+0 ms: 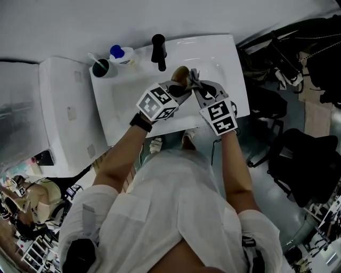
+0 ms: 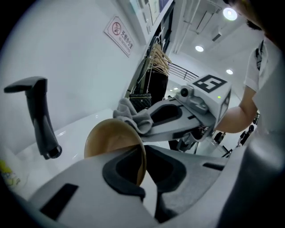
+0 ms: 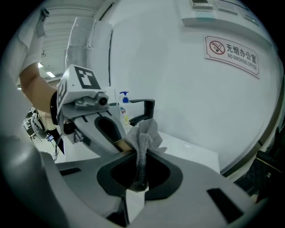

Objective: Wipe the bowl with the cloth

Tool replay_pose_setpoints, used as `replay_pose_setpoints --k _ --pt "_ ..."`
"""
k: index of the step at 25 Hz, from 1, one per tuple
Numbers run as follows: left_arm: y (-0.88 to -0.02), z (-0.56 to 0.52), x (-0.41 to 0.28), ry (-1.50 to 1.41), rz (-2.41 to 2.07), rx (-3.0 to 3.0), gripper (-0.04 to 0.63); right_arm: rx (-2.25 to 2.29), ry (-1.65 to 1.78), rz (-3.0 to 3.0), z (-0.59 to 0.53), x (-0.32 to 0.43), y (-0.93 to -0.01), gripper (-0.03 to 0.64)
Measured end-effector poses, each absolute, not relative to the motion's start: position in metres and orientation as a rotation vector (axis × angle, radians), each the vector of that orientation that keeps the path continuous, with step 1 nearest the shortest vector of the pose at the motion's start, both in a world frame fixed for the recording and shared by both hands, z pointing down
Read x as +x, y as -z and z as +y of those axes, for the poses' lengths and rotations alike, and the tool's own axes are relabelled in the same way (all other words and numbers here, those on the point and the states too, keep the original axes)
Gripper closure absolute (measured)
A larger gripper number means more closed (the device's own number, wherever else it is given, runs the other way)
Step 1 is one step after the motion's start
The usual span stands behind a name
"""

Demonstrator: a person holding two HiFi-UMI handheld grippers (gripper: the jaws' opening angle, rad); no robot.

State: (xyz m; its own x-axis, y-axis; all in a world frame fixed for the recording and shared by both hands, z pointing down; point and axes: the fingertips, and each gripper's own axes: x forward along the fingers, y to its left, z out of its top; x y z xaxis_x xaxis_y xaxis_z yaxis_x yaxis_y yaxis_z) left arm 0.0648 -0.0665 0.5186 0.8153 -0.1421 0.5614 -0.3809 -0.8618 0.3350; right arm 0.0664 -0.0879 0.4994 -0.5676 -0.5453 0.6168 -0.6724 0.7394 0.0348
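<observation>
Left tool (image 2: 143, 165) clamped tight on the bowl (image 2: 109, 138) rim. Right tool (image 3: 136, 177) pinches the cloth (image 3: 144, 136), which touches the bowl above the sink (image 1: 216, 57).

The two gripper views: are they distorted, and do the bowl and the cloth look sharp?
Left gripper view: strong fisheye bending, dark corners, ceiling lamps glaring, bowl sharp. Right gripper view: same bending and dark corners, cloth sharp.

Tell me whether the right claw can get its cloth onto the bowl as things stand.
Probably yes. The right claw is shut on the cloth, whose bunched end sits at the rim of the bowl. The left claw holds the bowl by its rim, and nothing stands between cloth and bowl.
</observation>
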Motion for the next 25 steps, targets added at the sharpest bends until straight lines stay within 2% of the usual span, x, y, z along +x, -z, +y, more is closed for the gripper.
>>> replay_pose_setpoints --k 9,17,25 --pt "-0.508 -0.062 0.066 -0.750 -0.383 2.584 0.577 0.873 -0.264 -2.336 -0.075 0.066 -0.490 0.568" --pt "-0.495 -0.023 0.078 -0.818 -0.193 2.666 0.575 0.965 -0.263 -2.297 -0.097 0.090 -0.493 0.568" --pt "-0.500 -0.049 0.070 -0.744 -0.371 2.619 0.577 0.955 -0.318 -2.359 -0.083 0.078 -0.485 0.568"
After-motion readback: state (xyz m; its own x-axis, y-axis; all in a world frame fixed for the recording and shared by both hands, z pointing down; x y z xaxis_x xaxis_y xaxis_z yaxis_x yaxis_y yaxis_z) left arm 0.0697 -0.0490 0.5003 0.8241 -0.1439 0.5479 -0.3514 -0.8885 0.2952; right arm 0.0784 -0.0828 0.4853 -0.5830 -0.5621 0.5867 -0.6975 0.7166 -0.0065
